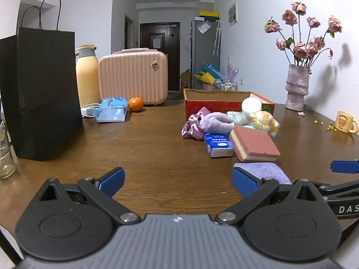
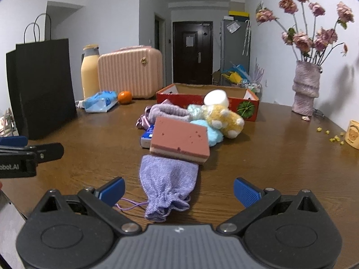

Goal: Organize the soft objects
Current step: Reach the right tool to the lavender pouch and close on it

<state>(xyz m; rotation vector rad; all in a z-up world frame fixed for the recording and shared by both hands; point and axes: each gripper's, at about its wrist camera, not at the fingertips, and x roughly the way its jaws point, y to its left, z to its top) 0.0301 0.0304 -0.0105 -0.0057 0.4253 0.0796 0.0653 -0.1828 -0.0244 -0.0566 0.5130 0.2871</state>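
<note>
**Both tongs spread wide, soft pile ahead**

My right tongs [image 2: 179, 190] stand wide apart and empty, and only their view shows the whole lilac knitted pouch [image 2: 168, 186]: it lies on the worktop [image 2: 269, 168] right between the two blue pads, long axis running straight away from me, its gathered drawstring neck pointing back at me and its flat end touching the pink sponge [image 2: 179, 140]. From my left tongs [image 1: 178, 182], also spread open and holding nothing, I see just a corner of that pouch [image 1: 265, 171] behind my right-hand pad.

The left view alone shows the whole blue tissue pack [image 1: 218, 144], lying beside the sponge [image 1: 254, 143] on its left; the right view leaves only its end peeking out. The sponge is a pink slab over pale layers, tilted, its long axis slanting across me.

Beyond it, touching one another in a heap, are a lilac plush cloth [image 2: 167, 112], a yellow plush toy [image 2: 226, 120] and a pale blue fluffy cloth [image 2: 213, 133], all just in front of the red cardboard box [image 2: 207, 102]. Each view catches the other tongs at its edge.
</note>
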